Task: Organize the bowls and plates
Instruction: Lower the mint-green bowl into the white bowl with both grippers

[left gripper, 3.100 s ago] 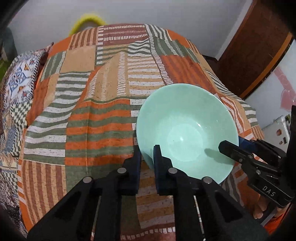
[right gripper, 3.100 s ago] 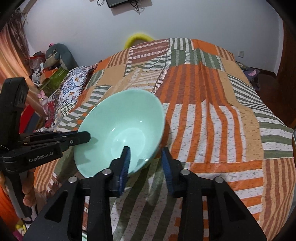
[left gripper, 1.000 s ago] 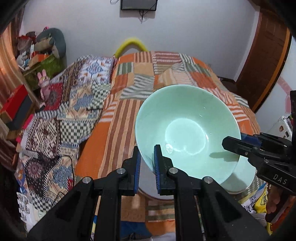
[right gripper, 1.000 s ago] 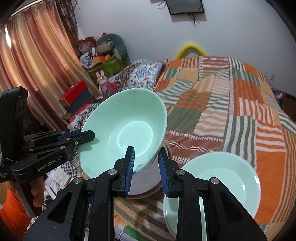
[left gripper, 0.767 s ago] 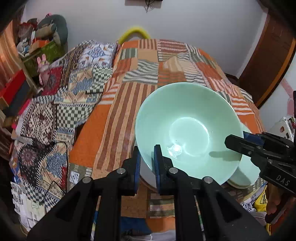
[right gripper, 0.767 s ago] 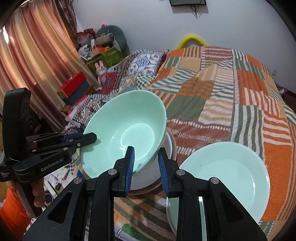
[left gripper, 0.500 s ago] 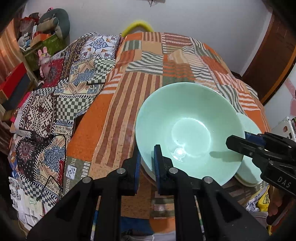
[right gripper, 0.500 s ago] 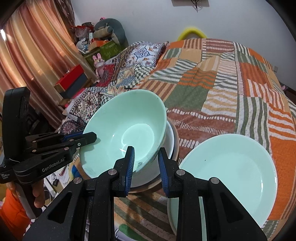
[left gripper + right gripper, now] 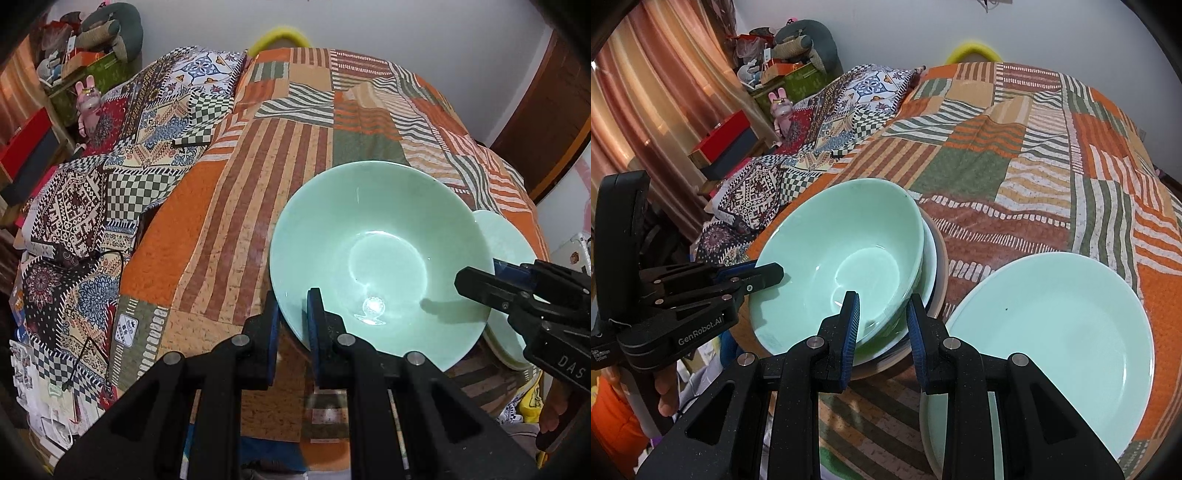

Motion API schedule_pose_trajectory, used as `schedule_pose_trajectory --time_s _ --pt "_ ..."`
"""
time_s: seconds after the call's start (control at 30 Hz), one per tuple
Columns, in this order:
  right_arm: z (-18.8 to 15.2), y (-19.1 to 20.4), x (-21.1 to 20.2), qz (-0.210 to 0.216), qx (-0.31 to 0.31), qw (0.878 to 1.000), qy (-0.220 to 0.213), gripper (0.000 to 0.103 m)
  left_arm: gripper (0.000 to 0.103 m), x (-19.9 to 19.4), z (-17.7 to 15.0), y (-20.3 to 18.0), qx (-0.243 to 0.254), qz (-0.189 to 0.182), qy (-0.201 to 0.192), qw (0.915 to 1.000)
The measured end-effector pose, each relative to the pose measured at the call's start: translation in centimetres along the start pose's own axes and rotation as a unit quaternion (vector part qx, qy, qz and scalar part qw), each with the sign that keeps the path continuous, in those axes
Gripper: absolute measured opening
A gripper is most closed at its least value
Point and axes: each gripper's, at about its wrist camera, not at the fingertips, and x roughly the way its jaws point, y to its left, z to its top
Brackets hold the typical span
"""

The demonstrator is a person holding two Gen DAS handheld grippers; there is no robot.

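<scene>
My left tongs (image 9: 291, 314) and right tongs (image 9: 881, 317) each clamp a near rim of the green bowl (image 9: 842, 258), which sits directly over the stacked dishes (image 9: 932, 266) below; green plate (image 9: 1052, 325) lies right, on the bed (image 9: 1015, 166).

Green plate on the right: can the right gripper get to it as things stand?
Probably not yet. The right gripper is shut on the green bowl rim, shared with the left gripper. The green plate lies uncovered beside it, free once the bowl is released.

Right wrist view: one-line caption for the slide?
Both grippers, left and right, grip a mint bowl over stacked dishes, beside a mint plate.
</scene>
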Motion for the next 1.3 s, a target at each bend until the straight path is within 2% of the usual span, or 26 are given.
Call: schedule_pose_trajectory --time_s 0.2,0.47,0.6,0.77,0.93,1.1,1.2,1.3 --pt "-0.1 0.2 0.0 -0.006 -0.004 1.0 -0.004 0.024 0.014 0.2 -0.1 -0.5 0.014 0.014 -0.005 0.9998" --pt "0.1 0.4 -0.5 -0.024 -0.021 0.999 -0.007 0.027 0.015 0.2 0.0 -0.1 0.002 0.004 -0.003 1.0" --pt "0.5 0.2 -1.4 -0.028 -0.02 0.999 -0.027 0.034 0.015 -0.5 0.2 0.1 -0.003 0.0 -0.011 0.9999" --pt "0.8 -0.5 -2.1 -0.035 -0.014 0.999 -0.038 0.036 0.022 -1.9 0.7 0.8 -0.011 -0.003 -0.032 0.9994" --pt "1.0 -1.4 -1.9 -0.032 0.001 0.999 -0.036 0.036 0.033 -1.9 0.8 1.8 -0.022 0.0 -0.041 0.9989" --pt "1.0 -1.6 -0.8 -0.028 0.005 0.999 -0.022 0.037 0.034 -0.7 0.3 2.5 -0.025 -0.006 -0.025 0.9994" --pt "1.1 -1.5 -0.1 -0.023 0.007 1.0 -0.012 0.037 0.045 0.0 0.0 2.9 -0.038 -0.018 -0.019 0.9989" --pt "1.2 -1.7 0.4 -0.014 0.011 1.0 -0.004 0.037 0.046 0.7 0.1 3.3 -0.05 -0.037 -0.009 0.998"
